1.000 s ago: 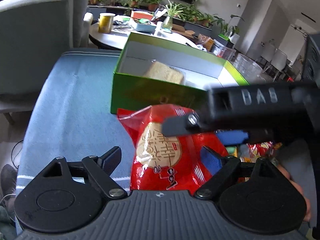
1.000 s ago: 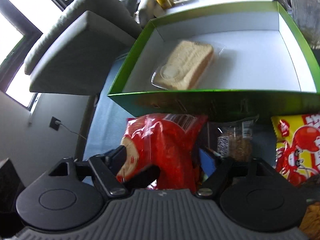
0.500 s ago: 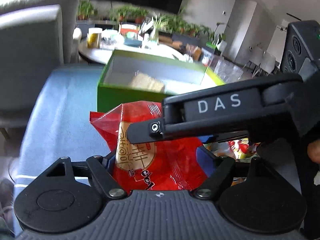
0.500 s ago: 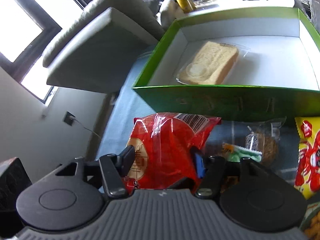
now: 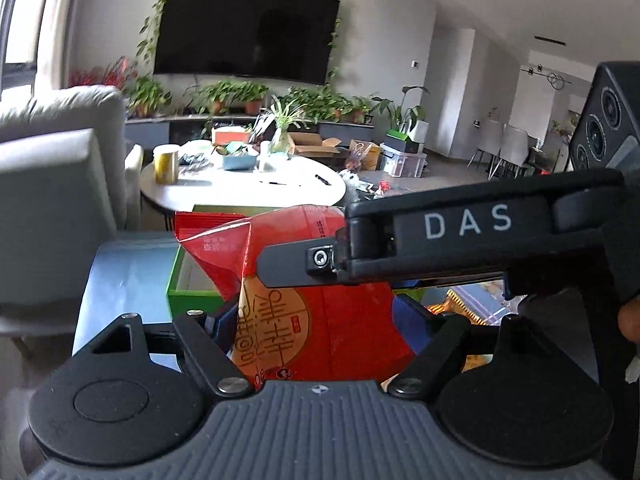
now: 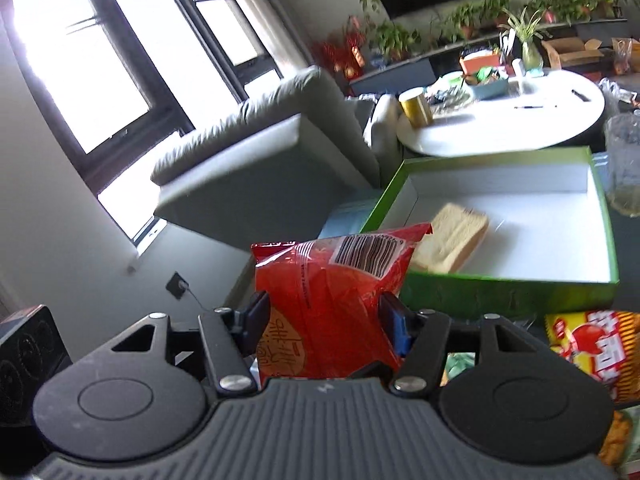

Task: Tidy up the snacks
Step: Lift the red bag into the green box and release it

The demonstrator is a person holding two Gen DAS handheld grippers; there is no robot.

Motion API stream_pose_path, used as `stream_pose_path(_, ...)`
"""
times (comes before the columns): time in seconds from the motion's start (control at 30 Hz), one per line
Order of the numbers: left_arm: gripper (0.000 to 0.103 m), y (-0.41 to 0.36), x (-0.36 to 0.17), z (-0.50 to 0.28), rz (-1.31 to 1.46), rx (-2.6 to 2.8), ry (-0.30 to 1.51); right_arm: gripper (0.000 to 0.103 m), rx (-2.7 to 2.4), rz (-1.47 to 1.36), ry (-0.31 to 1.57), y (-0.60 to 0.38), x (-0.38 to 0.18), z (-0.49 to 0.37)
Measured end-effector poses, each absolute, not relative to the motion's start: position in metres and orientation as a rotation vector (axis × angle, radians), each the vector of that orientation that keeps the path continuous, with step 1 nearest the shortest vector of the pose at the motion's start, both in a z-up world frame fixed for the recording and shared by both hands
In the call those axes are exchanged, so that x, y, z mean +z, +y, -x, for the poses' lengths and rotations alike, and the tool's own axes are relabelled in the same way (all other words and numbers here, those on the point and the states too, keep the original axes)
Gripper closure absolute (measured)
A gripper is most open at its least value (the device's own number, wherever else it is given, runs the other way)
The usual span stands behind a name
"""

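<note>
The shallow green cardboard box with a white interior [image 6: 520, 280] sits on the blue-grey bench [image 5: 120, 276] and holds 1 clear-wrapped slice of pale bread [image 6: 456, 240], lying at the box's 9 o'clock side. The glossy red plastic snack bag with a round tan label [image 6: 332, 312] hangs in the air in front of the box, at its 7 o'clock corner, pinched from both sides at once: the right claw [image 6: 326, 326] presses its blue pads into the bag's flanks, and the left claw [image 5: 316, 324] grips the same bag [image 5: 340, 328]. A yellow and red snack packet [image 6: 592, 344] lies on the bench at 3 o'clock of the right claw. Compared with 1 second ago, both claws have closed on the bag and lifted it off the bench.
</note>
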State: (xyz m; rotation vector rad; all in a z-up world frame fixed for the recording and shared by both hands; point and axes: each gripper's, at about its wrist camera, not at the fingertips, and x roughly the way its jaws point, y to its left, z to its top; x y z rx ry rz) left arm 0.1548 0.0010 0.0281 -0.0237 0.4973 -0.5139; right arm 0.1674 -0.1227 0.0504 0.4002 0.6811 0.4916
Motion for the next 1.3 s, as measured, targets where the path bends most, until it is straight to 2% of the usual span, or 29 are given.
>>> stream_pose_path(0.4, 0.028, -0.056, 0.049, -0.202, -0.088, -0.576, 0.460, 0.033, 0.403, -0.462, 0.594, -0.169, 0.065, -0.199)
stream_pose_path(1.07, 0.027, -0.090, 0.004, -0.283, -0.119, -0.600, 0.580, 0.033, 0.329, -0.525, 0.686, -0.201, 0.014, -0.275)
stream_pose_path(1.3, 0.027, -0.086, -0.011, -0.290, -0.119, -0.580, 0.628, 0.033, 0.297, -0.541, 0.747, -0.207, -0.005, -0.286)
